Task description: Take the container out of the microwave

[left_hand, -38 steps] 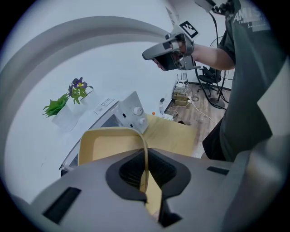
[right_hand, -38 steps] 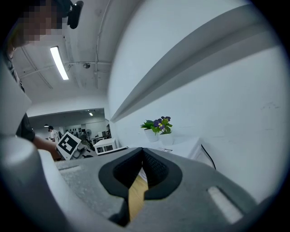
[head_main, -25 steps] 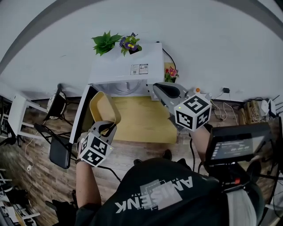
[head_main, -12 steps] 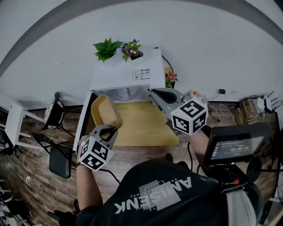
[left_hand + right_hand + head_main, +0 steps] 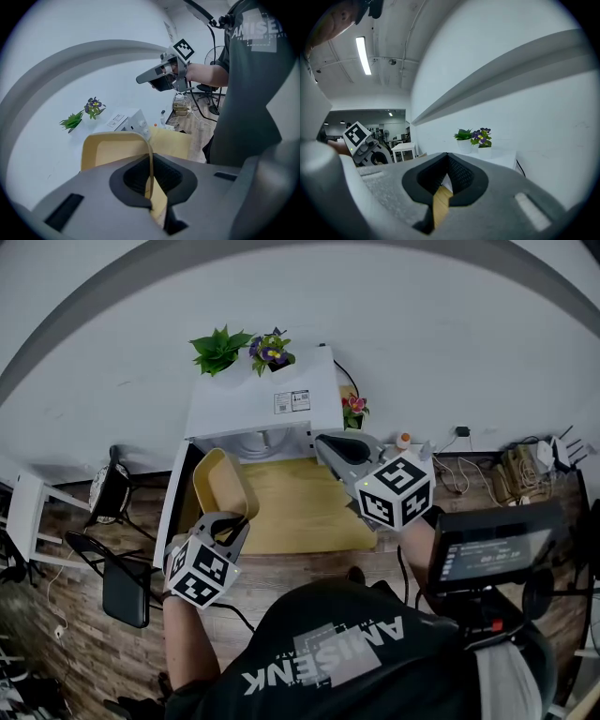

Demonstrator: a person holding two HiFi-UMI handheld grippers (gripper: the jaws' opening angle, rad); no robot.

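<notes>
The white microwave (image 5: 258,399) stands at the back of the yellow table top (image 5: 300,507), its door (image 5: 173,498) swung open to the left. My left gripper (image 5: 230,521) is shut on the rim of the yellow container (image 5: 223,486). It holds the container tilted on edge, outside the oven and in front of the open door. In the left gripper view the thin rim (image 5: 150,159) runs between the pads, with the container (image 5: 115,150) spreading out beyond. My right gripper (image 5: 323,440) hovers by the microwave's right front corner, shut and empty.
A green plant (image 5: 220,348) and a purple-flowered pot (image 5: 270,348) sit on the microwave; a small flower pot (image 5: 352,409) stands to its right. A dark chair (image 5: 122,568) is on the floor at left. A monitor (image 5: 492,549) and cables (image 5: 525,465) are at right.
The right gripper has drifted a little left, toward the microwave's front. The left gripper still holds the container in nearly the same place.
</notes>
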